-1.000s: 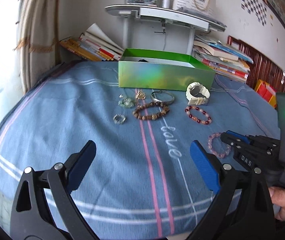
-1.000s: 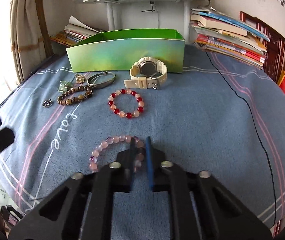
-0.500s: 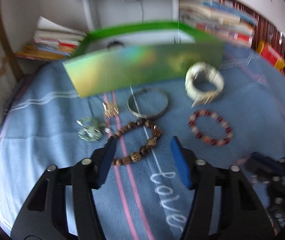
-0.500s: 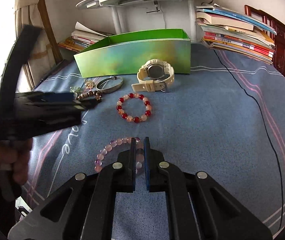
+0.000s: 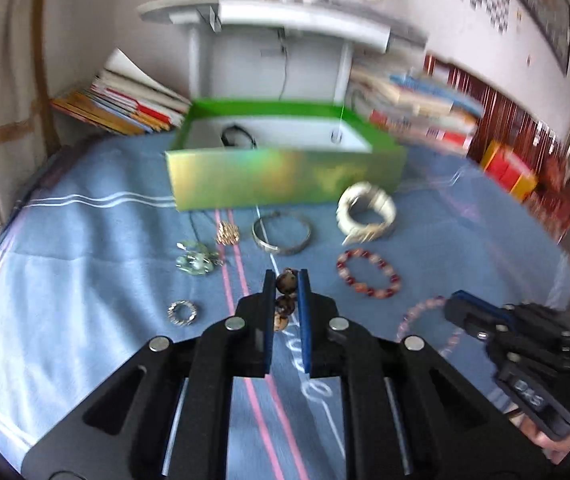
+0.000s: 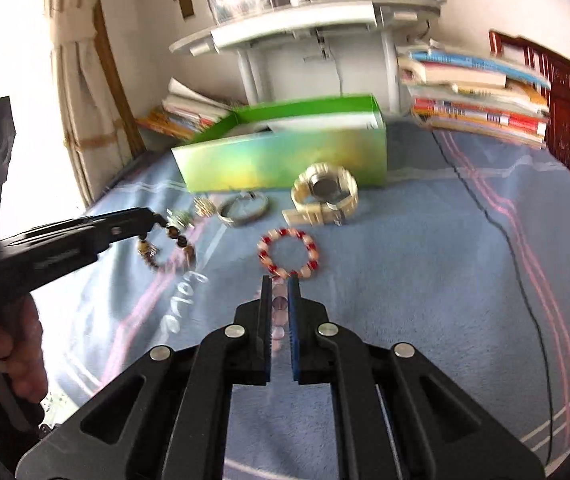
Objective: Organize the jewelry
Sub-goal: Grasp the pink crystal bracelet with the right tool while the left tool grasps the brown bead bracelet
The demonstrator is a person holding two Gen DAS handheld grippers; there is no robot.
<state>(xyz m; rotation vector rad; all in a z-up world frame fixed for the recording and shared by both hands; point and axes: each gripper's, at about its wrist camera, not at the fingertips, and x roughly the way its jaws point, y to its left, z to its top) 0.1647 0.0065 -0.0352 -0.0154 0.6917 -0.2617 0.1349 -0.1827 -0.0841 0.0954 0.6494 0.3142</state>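
Left gripper [image 5: 287, 280] now pinched on brown bracelet [image 5: 285, 294], previously spread above; right gripper [image 6: 280, 282] clamped on pink bracelet [image 6: 279, 312]; 2 pieces ready for box [image 5: 281, 182] ahead.

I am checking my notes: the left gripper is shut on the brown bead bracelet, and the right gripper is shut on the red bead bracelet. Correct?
Partly. The right gripper is shut on the pale pink bead bracelet; the right wrist view shows the red bead bracelet lying free on the blanket.
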